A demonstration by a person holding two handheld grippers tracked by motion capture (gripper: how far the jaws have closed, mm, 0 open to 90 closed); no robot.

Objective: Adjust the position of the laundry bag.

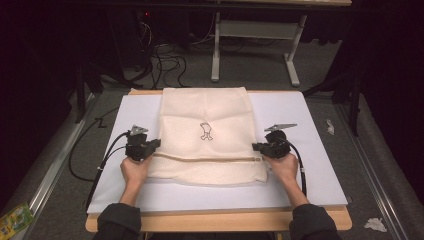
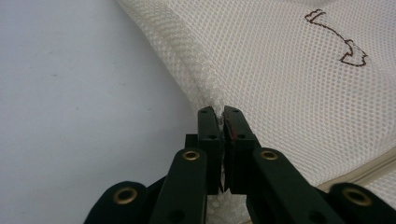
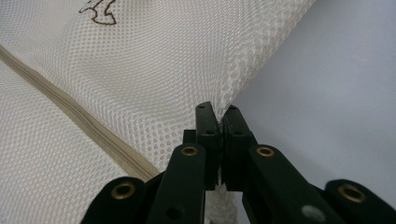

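A cream mesh laundry bag (image 1: 207,135) lies flat on the white table sheet (image 1: 310,125), with a small dark figure printed at its middle and a beige zipper (image 1: 205,159) across its near part. My left gripper (image 1: 156,144) pinches the bag's left edge; in the left gripper view its jaws (image 2: 220,114) are shut on the mesh (image 2: 280,70). At the bag's right edge my right gripper (image 1: 256,147) does the same, its jaws (image 3: 219,114) closed on the mesh (image 3: 154,70) beside the zipper (image 3: 79,119). A hand holds each gripper from below.
The white sheet covers a wooden table whose front edge (image 1: 220,220) is bare. Cables (image 1: 165,62) and a white table frame (image 1: 255,45) stand on the grey floor behind. Scraps of paper (image 1: 375,224) and a yellow-green packet (image 1: 15,219) lie on the floor beside the table.
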